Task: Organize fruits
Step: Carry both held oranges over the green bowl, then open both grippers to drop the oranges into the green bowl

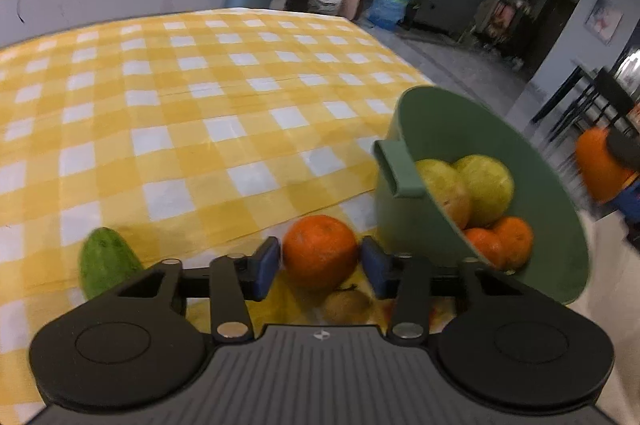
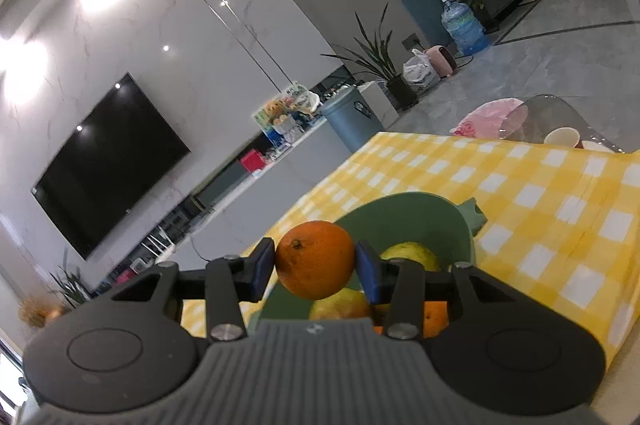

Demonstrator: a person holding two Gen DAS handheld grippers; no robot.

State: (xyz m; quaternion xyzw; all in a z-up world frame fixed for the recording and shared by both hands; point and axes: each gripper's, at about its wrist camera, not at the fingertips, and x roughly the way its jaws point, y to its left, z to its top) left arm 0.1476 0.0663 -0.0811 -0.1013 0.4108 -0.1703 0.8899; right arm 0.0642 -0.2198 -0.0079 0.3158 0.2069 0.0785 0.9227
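In the left wrist view my left gripper [image 1: 320,265] has its blue pads on both sides of an orange [image 1: 320,251] that sits low over the yellow checked tablecloth [image 1: 180,105]. A green bowl [image 1: 472,129] stands just right of it, holding two yellow-green fruits [image 1: 486,187] and two small oranges [image 1: 500,243]. A brown kiwi [image 1: 346,305] lies below the orange and a green cucumber-like fruit [image 1: 106,259] lies to the left. In the right wrist view my right gripper [image 2: 316,263] is shut on another orange [image 2: 316,259], held above the green bowl [image 2: 424,225].
The right gripper with its orange shows blurred at the right edge of the left wrist view [image 1: 600,165]. A paper cup [image 2: 562,137] and a glass table edge lie beyond the cloth. The room behind holds a television [image 2: 108,165], a bin [image 2: 352,121] and plants.
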